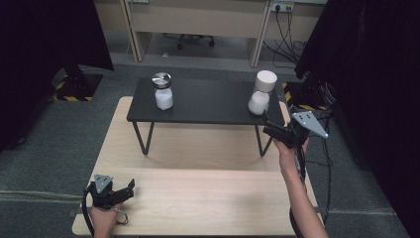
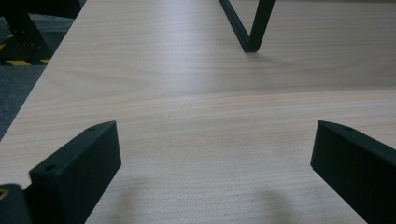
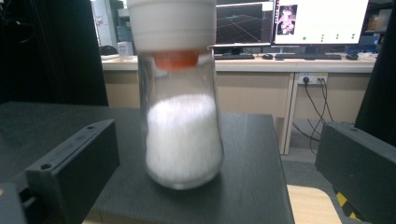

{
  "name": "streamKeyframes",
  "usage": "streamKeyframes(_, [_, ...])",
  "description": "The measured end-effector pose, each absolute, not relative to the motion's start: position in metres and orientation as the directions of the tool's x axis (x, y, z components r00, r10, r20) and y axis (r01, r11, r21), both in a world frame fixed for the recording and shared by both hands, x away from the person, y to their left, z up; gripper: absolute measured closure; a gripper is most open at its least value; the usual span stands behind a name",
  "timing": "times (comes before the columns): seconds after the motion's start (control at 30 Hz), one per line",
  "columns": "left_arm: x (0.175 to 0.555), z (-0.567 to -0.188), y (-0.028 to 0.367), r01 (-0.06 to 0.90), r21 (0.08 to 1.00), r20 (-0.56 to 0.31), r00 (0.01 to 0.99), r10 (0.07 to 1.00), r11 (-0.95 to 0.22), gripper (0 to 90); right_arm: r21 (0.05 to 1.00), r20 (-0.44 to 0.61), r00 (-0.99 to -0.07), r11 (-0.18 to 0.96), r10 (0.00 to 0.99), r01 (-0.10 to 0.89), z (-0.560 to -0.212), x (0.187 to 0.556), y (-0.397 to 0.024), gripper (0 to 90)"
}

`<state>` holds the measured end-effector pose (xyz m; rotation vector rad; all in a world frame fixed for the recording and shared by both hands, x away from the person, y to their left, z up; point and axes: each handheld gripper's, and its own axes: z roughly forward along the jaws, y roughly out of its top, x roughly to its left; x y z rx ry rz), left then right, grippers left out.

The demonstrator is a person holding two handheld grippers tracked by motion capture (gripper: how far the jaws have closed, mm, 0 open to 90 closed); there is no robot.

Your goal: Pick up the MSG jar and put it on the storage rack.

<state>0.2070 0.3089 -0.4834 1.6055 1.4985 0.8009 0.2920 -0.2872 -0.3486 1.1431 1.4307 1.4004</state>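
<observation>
The right gripper (image 1: pixel 267 128) is held at the right end of the black raised shelf (image 1: pixel 208 101), its jaws spread wide and closed on nothing. In the right gripper view the two black jaws stand well apart, one on each side of the white-capped jar (image 3: pixel 180 93), and neither touches the glass. That jar stands upright near the right end of the shelf, close to its front edge; in the high view it sits just beyond the jaw tips (image 1: pixel 261 93). It is clear glass, roughly half full of a white powder or grain, with a broad white cap and an orange insert visible beneath the cap.

The left gripper (image 1: pixel 128 191) rests low over the near left part of the light wooden table (image 1: pixel 198 193), held in the person's left hand (image 1: pixel 105 218). Its jaws are likewise wide open and hold nothing; in the left gripper view bare wood grain (image 2: pixel 210 140) lies between them, with one black leg of the shelf (image 2: pixel 247 28) farther off.

A second jar, the silver-capped jar (image 1: pixel 162 90), stands upright at the left end of the shelf, well apart from the white-capped one, and also holds white contents. Beyond the shelf, desks with monitors (image 3: pixel 322 21) and wall sockets with hanging cables (image 3: pixel 313 102) are visible.
</observation>
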Motion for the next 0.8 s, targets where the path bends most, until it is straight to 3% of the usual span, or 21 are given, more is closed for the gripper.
streamKeyframes(0.43, [0.208, -0.483, 0.307, 0.504, 0.864, -0.052, 0.112, 0.992, -0.012, 0.8, 0.997, 0.01, -0.222, 0.006, 0.975, 0.071, -0.386, 0.258, -0.295, 0.3])
streamKeyframes(0.8, [0.208, -0.482, 0.306, 0.507, 0.861, -0.044, 0.119, 0.992, -0.023, 0.8, 0.99, -0.006, -0.198, 0.034, 0.98, 0.137, -0.419, 0.234, -0.3, 0.3])
